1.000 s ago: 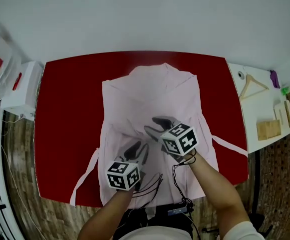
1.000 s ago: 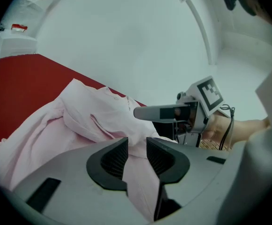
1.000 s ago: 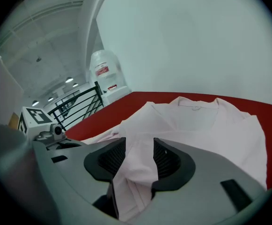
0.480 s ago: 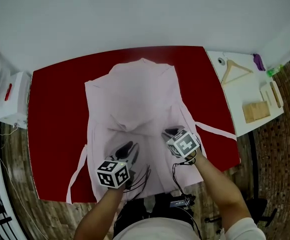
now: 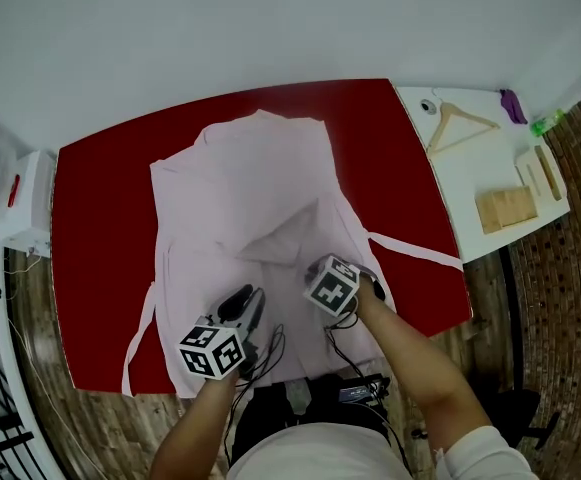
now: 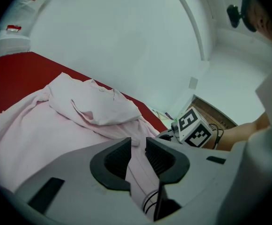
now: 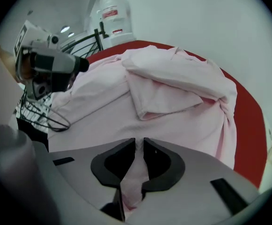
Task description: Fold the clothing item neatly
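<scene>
The pink dress point(image 5: 235, 188) lies flat on the red desk point(image 5: 95, 228), its 6 o'clock edge clenched in our left gripper point(image 6: 137, 144) and our right gripper point(image 7: 139, 144), whose jaws have just been closing on cloth, so we think both should lift it toward 12 o'clock next.

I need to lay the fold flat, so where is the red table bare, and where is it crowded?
Bare red table lies left of the pink garment, up to the table's left edge, and at the far right corner, between garment, tie strap and white side table. Crowded: the near edge, where the hem meets black cables.
</scene>
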`<state>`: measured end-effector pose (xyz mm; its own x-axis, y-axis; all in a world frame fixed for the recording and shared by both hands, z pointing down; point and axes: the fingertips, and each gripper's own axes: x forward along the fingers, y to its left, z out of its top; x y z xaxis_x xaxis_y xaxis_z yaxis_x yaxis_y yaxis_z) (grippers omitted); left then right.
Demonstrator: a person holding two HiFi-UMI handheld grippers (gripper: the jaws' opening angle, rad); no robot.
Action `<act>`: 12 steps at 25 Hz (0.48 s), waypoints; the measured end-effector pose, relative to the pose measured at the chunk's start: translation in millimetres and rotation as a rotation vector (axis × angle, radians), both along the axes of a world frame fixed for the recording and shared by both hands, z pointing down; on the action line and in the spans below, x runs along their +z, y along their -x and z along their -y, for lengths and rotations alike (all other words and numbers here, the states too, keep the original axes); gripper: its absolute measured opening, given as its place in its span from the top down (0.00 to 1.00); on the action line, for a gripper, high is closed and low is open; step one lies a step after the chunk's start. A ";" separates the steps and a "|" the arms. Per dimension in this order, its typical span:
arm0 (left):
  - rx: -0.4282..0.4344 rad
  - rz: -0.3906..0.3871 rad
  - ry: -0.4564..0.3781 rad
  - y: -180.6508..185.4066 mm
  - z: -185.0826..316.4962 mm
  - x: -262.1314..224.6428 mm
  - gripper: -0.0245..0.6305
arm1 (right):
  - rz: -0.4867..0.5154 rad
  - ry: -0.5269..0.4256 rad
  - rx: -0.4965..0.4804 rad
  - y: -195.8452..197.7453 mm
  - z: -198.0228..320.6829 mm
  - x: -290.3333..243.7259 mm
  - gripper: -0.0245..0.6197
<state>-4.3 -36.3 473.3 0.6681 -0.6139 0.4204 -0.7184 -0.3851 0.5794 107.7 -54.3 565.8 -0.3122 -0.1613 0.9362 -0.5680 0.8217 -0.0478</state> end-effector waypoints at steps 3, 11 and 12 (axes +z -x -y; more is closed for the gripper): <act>0.007 0.011 0.006 -10.1 -4.1 0.9 0.81 | 0.118 0.006 0.100 -2.8 2.3 -3.0 0.87; 0.072 0.019 -0.012 -52.3 -4.0 -5.6 0.81 | 0.169 -0.209 0.323 -93.3 11.7 -35.7 0.87; 0.086 0.017 -0.014 -60.4 -4.9 -6.3 0.81 | 0.176 -0.227 0.367 -112.0 12.1 -38.7 0.87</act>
